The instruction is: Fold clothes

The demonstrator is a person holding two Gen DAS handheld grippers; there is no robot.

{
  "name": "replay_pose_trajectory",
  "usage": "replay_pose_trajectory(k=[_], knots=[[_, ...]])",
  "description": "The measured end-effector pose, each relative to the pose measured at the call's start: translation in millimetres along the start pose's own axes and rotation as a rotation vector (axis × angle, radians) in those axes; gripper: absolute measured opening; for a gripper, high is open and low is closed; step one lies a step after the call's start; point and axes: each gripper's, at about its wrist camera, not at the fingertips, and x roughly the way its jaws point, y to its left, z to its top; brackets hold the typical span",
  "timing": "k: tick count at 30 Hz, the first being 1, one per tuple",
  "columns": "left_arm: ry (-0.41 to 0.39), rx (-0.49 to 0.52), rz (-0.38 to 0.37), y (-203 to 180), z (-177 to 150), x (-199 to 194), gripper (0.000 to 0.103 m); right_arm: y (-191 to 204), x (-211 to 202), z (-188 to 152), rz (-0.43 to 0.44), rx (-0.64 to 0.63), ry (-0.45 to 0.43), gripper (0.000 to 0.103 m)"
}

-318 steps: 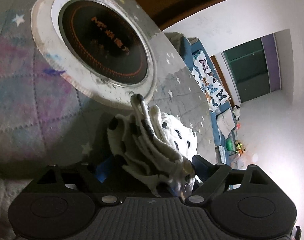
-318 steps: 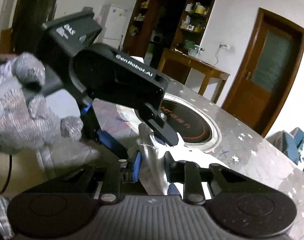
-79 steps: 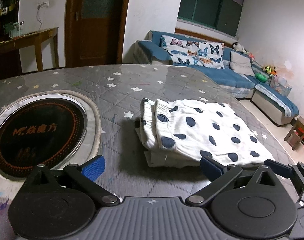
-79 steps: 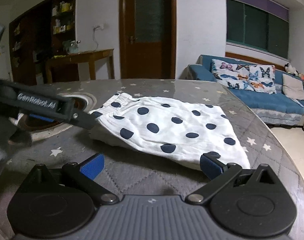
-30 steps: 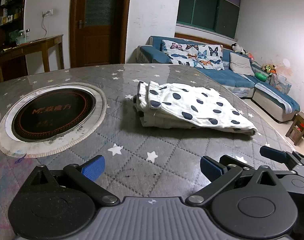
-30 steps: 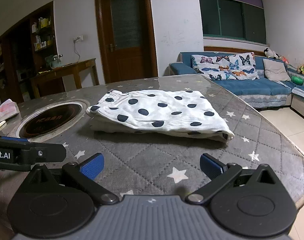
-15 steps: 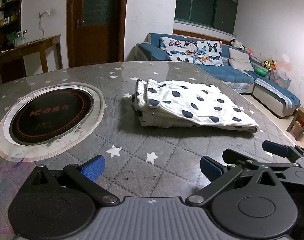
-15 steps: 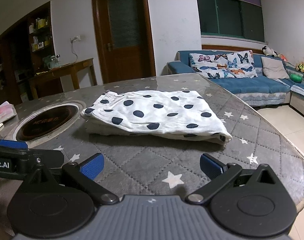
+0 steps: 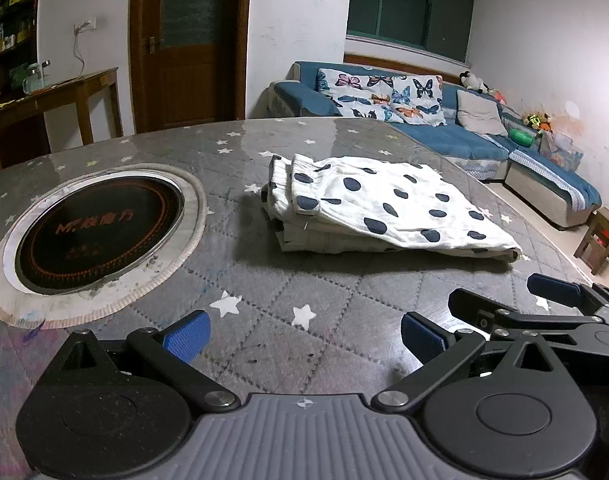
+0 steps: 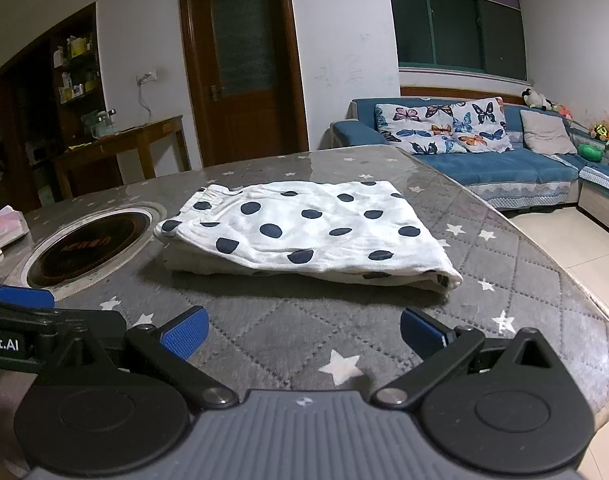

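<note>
the polka-dot garment (image 10: 304,232) lies folded in a flat stack on the counter (image 10: 288,332), between the round inset cooktop (image 9: 96,232) and the counter's far edge toward the sofa (image 10: 504,164). it sits well apart from both tools. the left gripper (image 9: 304,330) hangs low over the quilted star-print cover with its blue-padded fingers (image 9: 186,334) spread wide and nothing between them. the right gripper (image 10: 302,330) is likewise spread and empty, just beside the left one, whose arm shows at the left edge of the right wrist view.

the cloth looks thin, soft and light, a white cotton-like weave with dark dots. it would sag and slide apart if lifted by one layer. the gathered waistband end, nearest the cooktop, shows several stacked edges, and that thicker bundle seems the safest place to pinch all layers at once. the opposite end tapers to a looser fold that gapes a little. the folding itself appears finished.

readable writing: "bot.ai" on the left tool's body in the right wrist view, and orange lettering on the cooktop glass that starts with "m" followed by characters i cannot make out.
</note>
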Motion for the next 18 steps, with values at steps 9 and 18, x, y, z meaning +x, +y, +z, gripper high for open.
replay_pose_trajectory(k=[9,18], knots=[[0.007,0.005,-0.001,-1.5,2.0,2.2,0.103,-1.8,1.7,2.2,0.0,0.005,-0.001,0.103],[0.014,0.004,0.0,-1.2,2.9,4.2,0.103,-1.2,2.5,2.3,0.002,0.005,0.003,0.103]])
